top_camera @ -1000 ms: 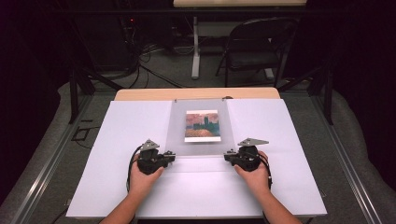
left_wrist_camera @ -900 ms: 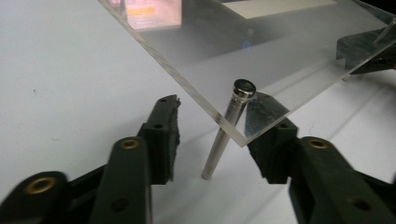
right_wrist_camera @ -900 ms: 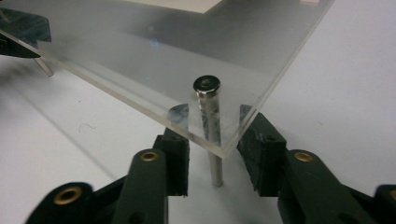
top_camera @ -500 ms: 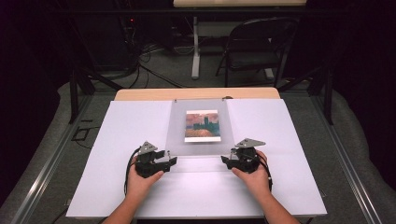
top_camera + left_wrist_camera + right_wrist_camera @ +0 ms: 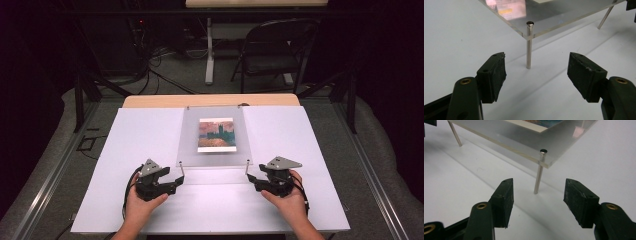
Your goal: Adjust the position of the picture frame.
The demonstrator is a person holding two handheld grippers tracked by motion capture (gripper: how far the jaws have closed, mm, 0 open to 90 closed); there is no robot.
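Dim room, white table (image 5: 125,150). At centre, clear acrylic frame (image 5: 215,155) with a picture (image 5: 216,135), raised on thin metal legs, long axis running twelve to six. Flanked at its six o'clock corners: left gripper (image 5: 175,181) at seven, right gripper (image 5: 251,179) at five, equally near. Both just opened, jaws wide, nothing between; each corner leg (image 5: 529,46) (image 5: 539,172) stood just ahead at twelve.

The person's forearms (image 5: 300,227) are cut off by the bottom edge of the high view; the far legs of the clear acrylic panel (image 5: 187,145) are too small there to be told; the picture (image 5: 216,134) on the panel is too blurred for its motif to be read; it is cut off by the top edge in the right gripper view.
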